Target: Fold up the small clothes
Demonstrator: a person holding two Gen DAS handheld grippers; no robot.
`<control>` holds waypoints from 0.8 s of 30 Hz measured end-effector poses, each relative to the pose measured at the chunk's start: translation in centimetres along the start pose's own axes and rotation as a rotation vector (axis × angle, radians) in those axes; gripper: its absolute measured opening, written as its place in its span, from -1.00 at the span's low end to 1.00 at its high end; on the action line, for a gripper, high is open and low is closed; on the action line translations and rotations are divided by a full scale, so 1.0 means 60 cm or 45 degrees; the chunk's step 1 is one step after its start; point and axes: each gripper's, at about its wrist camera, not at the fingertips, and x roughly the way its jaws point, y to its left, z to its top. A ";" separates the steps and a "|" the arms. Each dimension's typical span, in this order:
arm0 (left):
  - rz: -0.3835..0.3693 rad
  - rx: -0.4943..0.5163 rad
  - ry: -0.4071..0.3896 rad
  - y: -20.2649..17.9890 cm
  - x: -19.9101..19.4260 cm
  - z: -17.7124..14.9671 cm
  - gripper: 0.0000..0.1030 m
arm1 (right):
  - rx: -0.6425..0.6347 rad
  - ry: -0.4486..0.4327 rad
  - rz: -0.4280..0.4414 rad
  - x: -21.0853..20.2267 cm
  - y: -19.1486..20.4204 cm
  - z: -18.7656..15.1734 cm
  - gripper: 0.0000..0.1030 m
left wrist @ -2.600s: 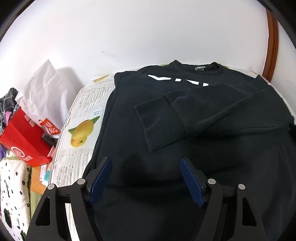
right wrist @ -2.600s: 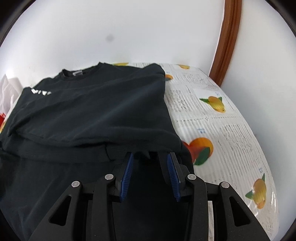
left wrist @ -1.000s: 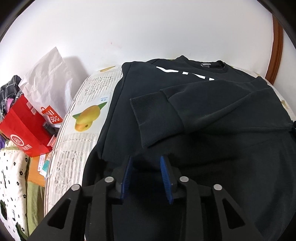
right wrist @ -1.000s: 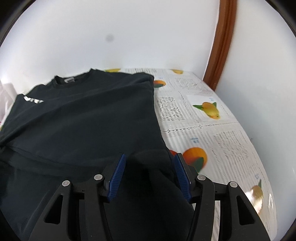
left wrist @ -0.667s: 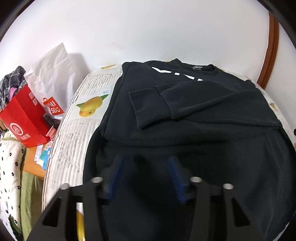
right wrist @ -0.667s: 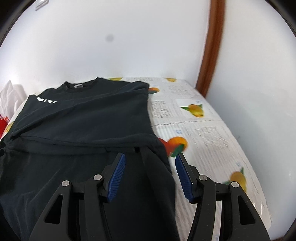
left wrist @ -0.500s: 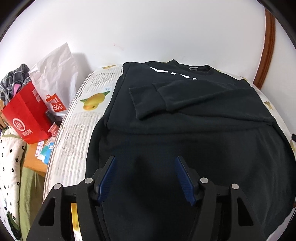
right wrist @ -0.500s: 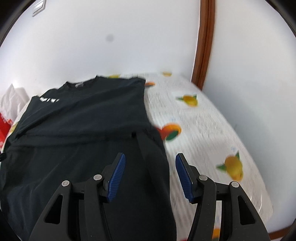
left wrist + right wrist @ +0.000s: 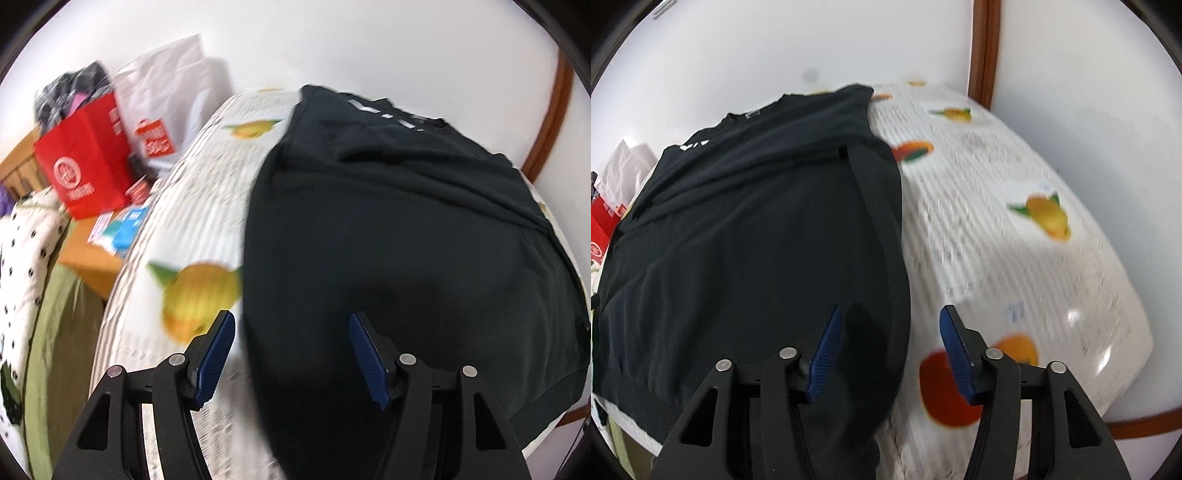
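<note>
A black sweatshirt [image 9: 406,240] with white chest letters lies flat on the fruit-print cloth [image 9: 192,206], both sleeves folded across its chest. My left gripper [image 9: 291,354] hangs open over the shirt's lower left edge, that edge running between the blue pads [image 9: 216,354] without being pressed. In the right wrist view the same sweatshirt [image 9: 757,229] fills the left half. My right gripper [image 9: 890,354] straddles its lower right side edge; the jaws are closing, with the fabric between the pads and no pad pressing on it.
The table's near edge drops away under both grippers. Left of the table stand a red paper bag [image 9: 85,166], a white shopping bag [image 9: 166,99] and a spotted cloth [image 9: 22,266]. A white wall and brown door frame [image 9: 984,51] bound the far and right sides.
Both grippers drew back toward the near edge, down the shirt's body to its lower corners. The left jaws went from narrow to wide; the right jaws have narrowed slightly.
</note>
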 end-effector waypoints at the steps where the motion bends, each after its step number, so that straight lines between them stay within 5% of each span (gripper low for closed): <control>1: 0.001 -0.022 0.012 0.010 0.002 -0.007 0.19 | 0.009 0.006 0.010 0.002 -0.002 -0.006 -0.14; 6: -0.039 -0.039 0.005 0.028 0.003 -0.021 0.13 | 0.018 -0.029 0.030 0.003 -0.001 -0.012 -0.18; 14: -0.049 -0.019 -0.032 0.008 0.017 -0.002 -0.33 | 0.007 -0.053 0.065 0.034 0.024 0.032 -0.29; 24: -0.171 -0.036 0.025 0.004 0.012 -0.009 -0.38 | 0.042 -0.002 0.220 0.023 0.007 0.020 -0.49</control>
